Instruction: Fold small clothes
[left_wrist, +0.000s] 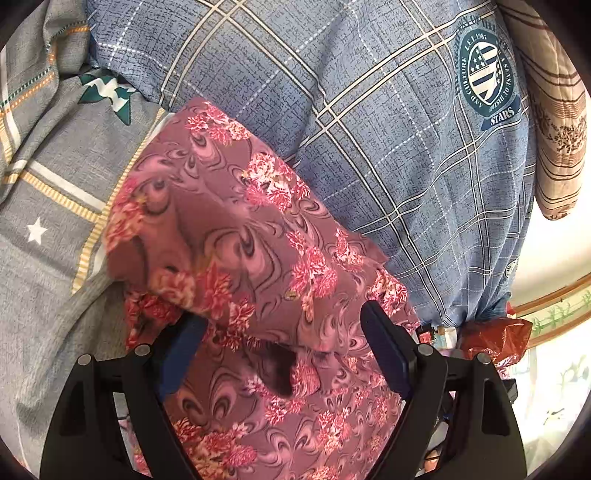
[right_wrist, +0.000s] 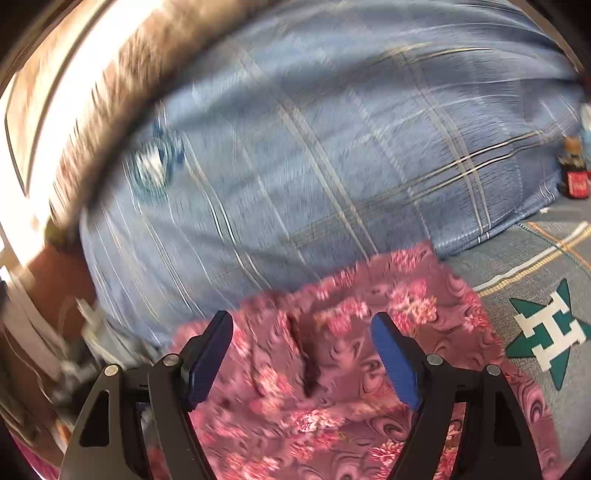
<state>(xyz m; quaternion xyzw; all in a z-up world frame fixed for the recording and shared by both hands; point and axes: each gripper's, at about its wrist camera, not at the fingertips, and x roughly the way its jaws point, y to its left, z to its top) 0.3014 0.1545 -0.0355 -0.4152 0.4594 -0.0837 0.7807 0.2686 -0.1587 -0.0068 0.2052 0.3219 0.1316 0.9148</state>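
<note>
Pink floral garment (left_wrist: 258, 236) rumpled on grey star-print sheet (left_wrist: 44, 206), far edge against blue plaid pillow (left_wrist: 369, 110) | left gripper (left_wrist: 284, 339) jaws wide apart over cloth, gripping nothing | right gripper (right_wrist: 303, 336) likewise spread, nothing clamped | brown striped pillow (left_wrist: 554, 147) beyond.

Motion blur smears the blue plaid pillow (right_wrist: 295, 147), whose round badge (right_wrist: 155, 166) seems unreadable.

I see the garment (left_wrist: 236, 236), mauve with pink flowers, lying rumpled and partly folded on the bed against a blue pillow.
</note>
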